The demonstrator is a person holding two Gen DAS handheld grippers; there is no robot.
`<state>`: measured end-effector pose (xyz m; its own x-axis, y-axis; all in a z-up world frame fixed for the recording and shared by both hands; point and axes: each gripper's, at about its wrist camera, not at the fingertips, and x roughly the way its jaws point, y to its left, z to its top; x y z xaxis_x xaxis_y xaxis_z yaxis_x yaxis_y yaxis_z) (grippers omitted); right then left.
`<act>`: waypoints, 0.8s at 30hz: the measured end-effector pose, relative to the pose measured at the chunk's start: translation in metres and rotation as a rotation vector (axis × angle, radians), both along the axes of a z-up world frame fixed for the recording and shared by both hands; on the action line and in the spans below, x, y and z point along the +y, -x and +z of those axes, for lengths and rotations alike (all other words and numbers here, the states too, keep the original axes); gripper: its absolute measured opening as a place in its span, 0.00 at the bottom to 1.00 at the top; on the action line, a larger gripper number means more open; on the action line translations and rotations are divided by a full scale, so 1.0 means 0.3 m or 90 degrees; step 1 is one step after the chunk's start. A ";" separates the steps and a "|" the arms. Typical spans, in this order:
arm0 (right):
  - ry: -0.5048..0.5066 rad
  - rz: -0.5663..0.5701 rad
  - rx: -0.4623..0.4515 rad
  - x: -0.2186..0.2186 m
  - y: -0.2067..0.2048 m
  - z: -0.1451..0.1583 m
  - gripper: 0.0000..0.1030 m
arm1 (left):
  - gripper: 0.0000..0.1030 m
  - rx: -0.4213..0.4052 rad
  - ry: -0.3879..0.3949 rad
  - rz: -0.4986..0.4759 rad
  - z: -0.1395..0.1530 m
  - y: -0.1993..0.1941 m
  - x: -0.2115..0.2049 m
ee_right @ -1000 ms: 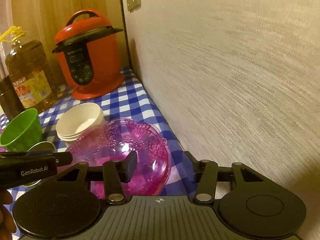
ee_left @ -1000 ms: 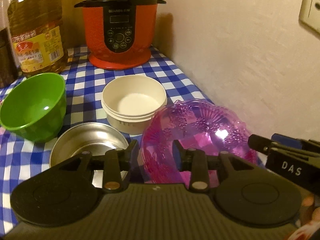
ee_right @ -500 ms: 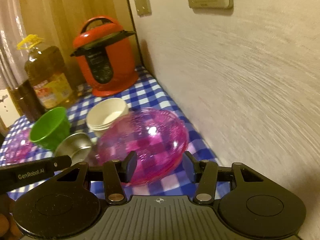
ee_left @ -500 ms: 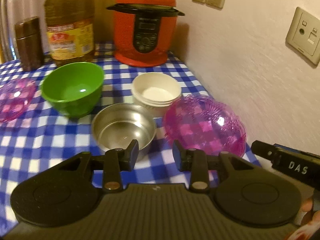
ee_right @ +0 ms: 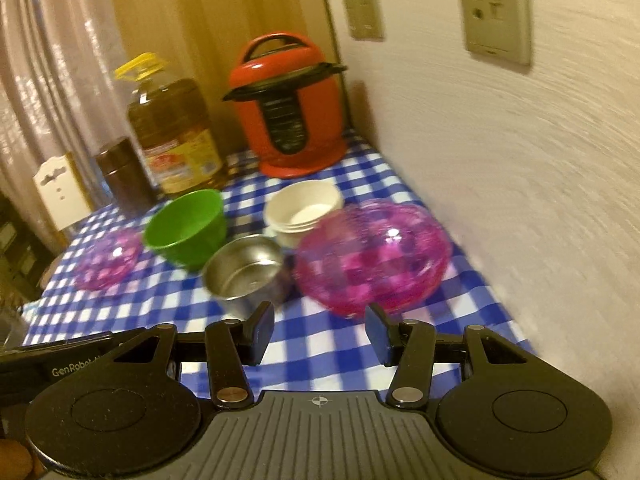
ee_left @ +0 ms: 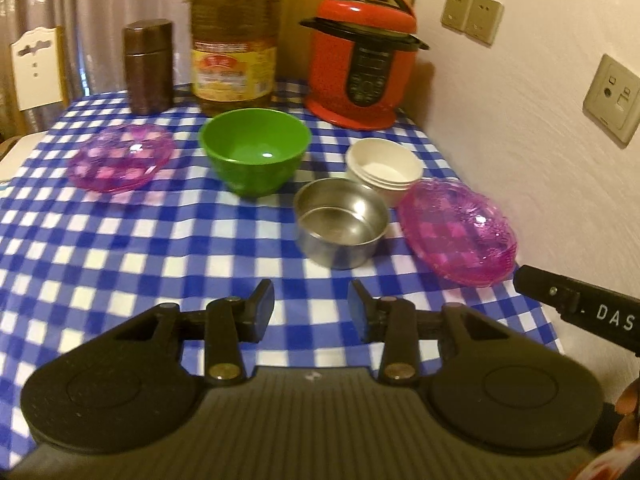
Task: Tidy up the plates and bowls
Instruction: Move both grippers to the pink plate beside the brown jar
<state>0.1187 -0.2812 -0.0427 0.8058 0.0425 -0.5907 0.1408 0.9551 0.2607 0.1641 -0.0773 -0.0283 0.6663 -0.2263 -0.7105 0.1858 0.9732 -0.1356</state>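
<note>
On the blue checked tablecloth (ee_left: pixel 120 256) stand a green bowl (ee_left: pixel 255 150), a steel bowl (ee_left: pixel 341 222), stacked white bowls (ee_left: pixel 385 169), a pink glass plate (ee_left: pixel 456 236) by the wall and a second pink plate (ee_left: pixel 120 157) at the left. The same items show in the right wrist view: green bowl (ee_right: pixel 186 229), steel bowl (ee_right: pixel 244 272), white bowls (ee_right: pixel 304 212), near pink plate (ee_right: pixel 372 254), far pink plate (ee_right: pixel 107 258). My left gripper (ee_left: pixel 311 312) is open and empty, short of the steel bowl. My right gripper (ee_right: pixel 320 330) is open and empty, short of the near pink plate.
A red pressure cooker (ee_left: pixel 360 58), an oil bottle (ee_left: pixel 234 46) and a brown canister (ee_left: pixel 148 67) stand at the back. The wall (ee_left: pixel 540 160) with sockets runs along the right. A white chair back (ee_left: pixel 36 68) stands beyond the table's left edge.
Both grippers have pulled back and risen away from the near pink plate, so more of the table shows. The dishes have not moved.
</note>
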 end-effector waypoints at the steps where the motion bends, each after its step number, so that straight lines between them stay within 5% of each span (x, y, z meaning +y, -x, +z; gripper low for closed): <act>1: 0.000 0.008 0.001 0.019 0.004 0.004 0.49 | 0.36 0.000 0.000 0.007 0.005 0.011 0.018; 24: 0.021 0.144 0.019 0.354 0.012 0.036 0.49 | 0.38 0.005 0.006 0.131 0.069 0.146 0.395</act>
